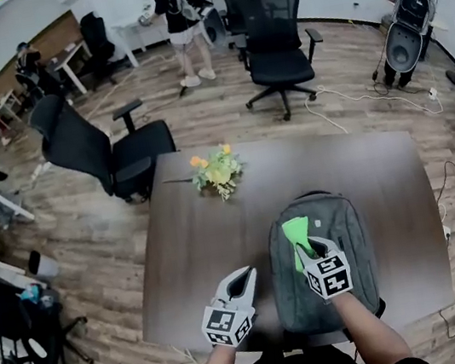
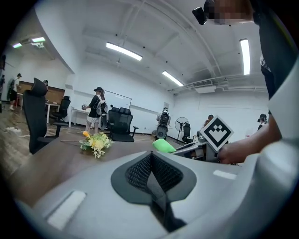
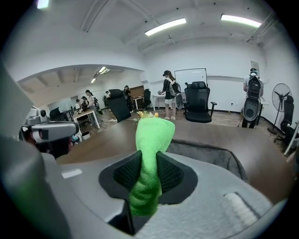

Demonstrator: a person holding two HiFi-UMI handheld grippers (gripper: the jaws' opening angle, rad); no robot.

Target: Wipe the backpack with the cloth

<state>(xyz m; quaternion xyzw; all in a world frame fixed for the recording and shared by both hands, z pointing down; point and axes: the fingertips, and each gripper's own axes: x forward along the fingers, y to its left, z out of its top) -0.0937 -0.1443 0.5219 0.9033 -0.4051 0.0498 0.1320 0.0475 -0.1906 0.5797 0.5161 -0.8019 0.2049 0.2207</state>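
A grey backpack [image 1: 332, 237] lies flat on the dark brown table [image 1: 194, 243], near its front right. My right gripper [image 1: 311, 248] hovers over the backpack's middle and is shut on a bright green cloth [image 1: 297, 232]. In the right gripper view the green cloth [image 3: 150, 154] stands pinched between the jaws, with the backpack's edge [image 3: 210, 151] just beyond. My left gripper [image 1: 243, 283] hangs over bare table left of the backpack, jaws shut with nothing between them. The left gripper view shows the cloth [image 2: 163, 145] and the right gripper's marker cube [image 2: 217, 132] off to the right.
A small yellow and orange flower bunch [image 1: 217, 170] lies at the table's far edge. Black office chairs [image 1: 97, 151] [image 1: 274, 39] stand beyond the table. Several people stand or sit at the back of the room. Cables [image 1: 361, 102] trail on the wooden floor at right.
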